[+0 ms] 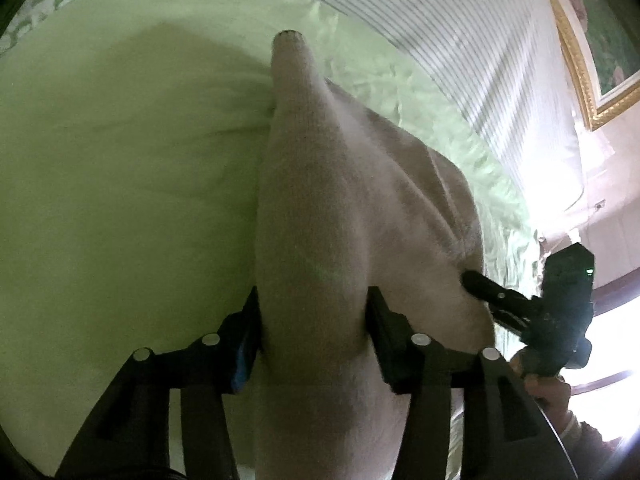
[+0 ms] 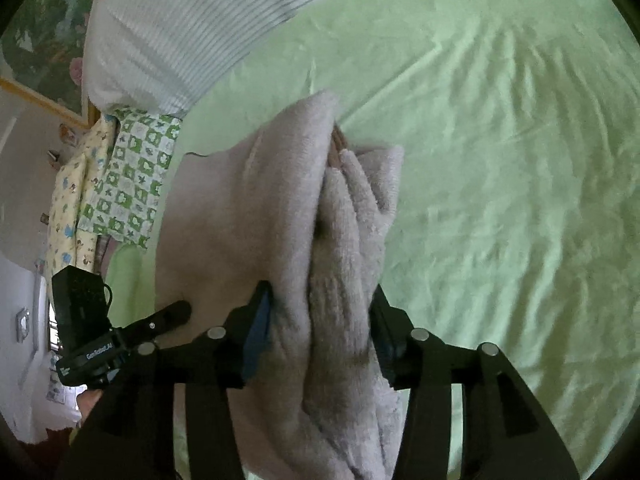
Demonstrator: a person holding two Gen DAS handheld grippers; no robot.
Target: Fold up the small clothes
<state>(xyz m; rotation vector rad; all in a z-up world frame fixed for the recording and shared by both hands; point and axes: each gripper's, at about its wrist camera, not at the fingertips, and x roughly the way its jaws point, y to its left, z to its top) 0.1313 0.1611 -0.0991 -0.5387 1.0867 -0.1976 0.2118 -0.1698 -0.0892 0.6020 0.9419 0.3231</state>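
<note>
A small pale pink-grey fleecy garment (image 1: pixel 340 200) hangs lifted over a light green bed sheet (image 1: pixel 100 160). My left gripper (image 1: pixel 314 312) is shut on one bunched edge of it. My right gripper (image 2: pixel 320 312) is shut on another thick bunch of the same garment (image 2: pixel 320 208), whose folds stand between the jaws. The right gripper also shows in the left wrist view (image 1: pixel 480 284), its fingers pressed into the cloth at the right. The left gripper shows in the right wrist view (image 2: pixel 176 312) at the lower left, touching the cloth.
A white pillow with thin stripes (image 2: pixel 180 28) lies at the head of the bed. Green-and-white and yellow printed cloths (image 2: pixel 132 176) lie beside it. A gold-framed picture (image 1: pixel 592 60) hangs on the wall. The green sheet (image 2: pixel 500 160) spreads wide to the right.
</note>
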